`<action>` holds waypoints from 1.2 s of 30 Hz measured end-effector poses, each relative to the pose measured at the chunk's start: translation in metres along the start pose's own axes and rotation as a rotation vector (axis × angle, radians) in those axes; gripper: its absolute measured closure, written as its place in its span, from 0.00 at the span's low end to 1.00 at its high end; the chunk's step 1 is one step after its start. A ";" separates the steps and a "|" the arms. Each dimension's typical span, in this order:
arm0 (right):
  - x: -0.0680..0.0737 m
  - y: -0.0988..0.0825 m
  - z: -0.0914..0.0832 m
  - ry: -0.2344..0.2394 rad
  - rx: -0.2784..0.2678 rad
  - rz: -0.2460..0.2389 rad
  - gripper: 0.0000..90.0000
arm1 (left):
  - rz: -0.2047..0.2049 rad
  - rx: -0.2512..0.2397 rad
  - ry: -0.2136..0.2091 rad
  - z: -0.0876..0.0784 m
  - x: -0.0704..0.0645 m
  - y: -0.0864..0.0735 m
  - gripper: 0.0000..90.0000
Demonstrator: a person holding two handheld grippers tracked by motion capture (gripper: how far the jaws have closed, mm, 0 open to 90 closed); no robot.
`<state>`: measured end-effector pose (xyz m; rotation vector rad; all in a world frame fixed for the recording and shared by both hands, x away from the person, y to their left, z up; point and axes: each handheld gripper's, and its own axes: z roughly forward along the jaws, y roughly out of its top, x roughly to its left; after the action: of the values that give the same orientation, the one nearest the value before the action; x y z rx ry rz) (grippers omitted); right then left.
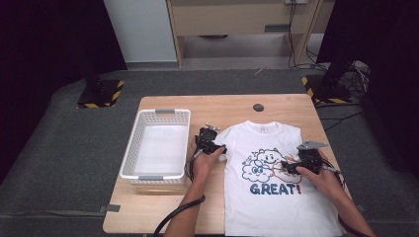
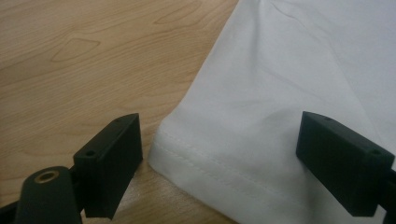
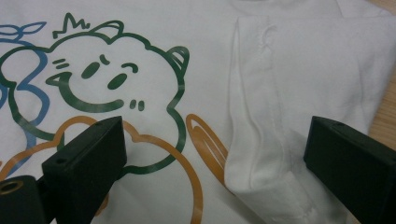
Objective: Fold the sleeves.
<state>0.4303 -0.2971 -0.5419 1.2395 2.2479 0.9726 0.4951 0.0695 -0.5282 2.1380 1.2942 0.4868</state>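
White tee (image 1: 279,187) reading "GREAT!" lies flat on my wooden counter (image 1: 163,207), just right of the basket (image 1: 157,146). My left tongs (image 1: 217,148) gape around its sleeve hem, right tongs (image 1: 289,168) spread over the print, gripping nothing.

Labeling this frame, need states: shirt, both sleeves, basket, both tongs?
white T-shirt: spread flat on the table, print side up
right-hand sleeve: folded in over the shirt front
left-hand sleeve: lying flat, hem between the left tongs' jaws, not pinched
white basket: upright, nothing inside
left tongs: open
right tongs: open, over the folded sleeve
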 end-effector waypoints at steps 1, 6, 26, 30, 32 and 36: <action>0.000 0.000 0.000 0.000 0.000 0.000 0.06 | -0.005 -0.001 0.002 0.000 0.001 0.000 0.16; 0.000 0.000 0.000 0.000 0.000 0.000 0.06 | -0.018 -0.007 0.001 0.001 0.003 -0.001 0.14; 0.000 0.000 0.000 0.002 0.000 -0.003 0.06 | -0.005 -0.009 -0.039 -0.011 -0.004 -0.001 0.87; 0.000 0.000 0.000 0.002 0.000 -0.002 0.06 | 0.001 -0.012 -0.037 -0.014 -0.004 0.001 0.94; 0.000 0.000 0.000 0.002 0.000 -0.002 0.06 | 0.000 -0.023 -0.036 -0.017 -0.005 0.003 0.96; 0.000 0.000 0.000 -0.001 0.000 -0.001 0.06 | 0.000 -0.024 -0.037 -0.022 -0.006 0.007 0.97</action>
<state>0.4302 -0.2970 -0.5419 1.2392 2.2477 0.9712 0.4843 0.0682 -0.5073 2.1171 1.2620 0.4577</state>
